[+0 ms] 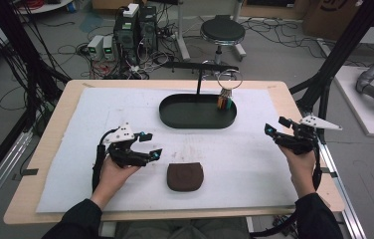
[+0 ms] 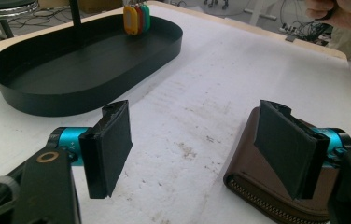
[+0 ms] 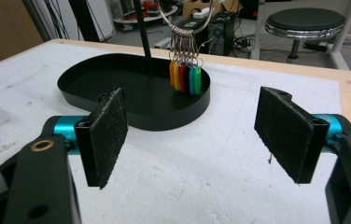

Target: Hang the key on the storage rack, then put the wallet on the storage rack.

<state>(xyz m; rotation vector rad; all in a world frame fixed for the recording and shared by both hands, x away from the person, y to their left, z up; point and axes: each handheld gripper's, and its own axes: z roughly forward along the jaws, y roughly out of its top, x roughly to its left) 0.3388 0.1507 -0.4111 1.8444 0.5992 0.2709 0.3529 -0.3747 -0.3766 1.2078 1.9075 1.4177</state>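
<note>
A brown zip wallet [image 1: 185,177] lies flat on the white mat near the front, just right of my left gripper [image 1: 152,144]. That gripper is open with nothing between its pads. In the left gripper view the wallet [image 2: 257,186] sits partly behind the right-hand jaw of the left gripper [image 2: 197,140]. A black oval tray [image 1: 175,117] stands at the back centre. Coloured key tags [image 1: 225,102] hang on a ring over its right end. My right gripper [image 1: 275,125] is open and empty at the mat's right side, facing the tray [image 3: 164,119] and tags [image 3: 185,77].
A thin black stand [image 1: 198,79] rises from the tray and carries the key ring. The white mat [image 1: 254,164] covers most of the wooden table. Behind the table are a stool [image 1: 222,32], computer boxes and cables on the floor.
</note>
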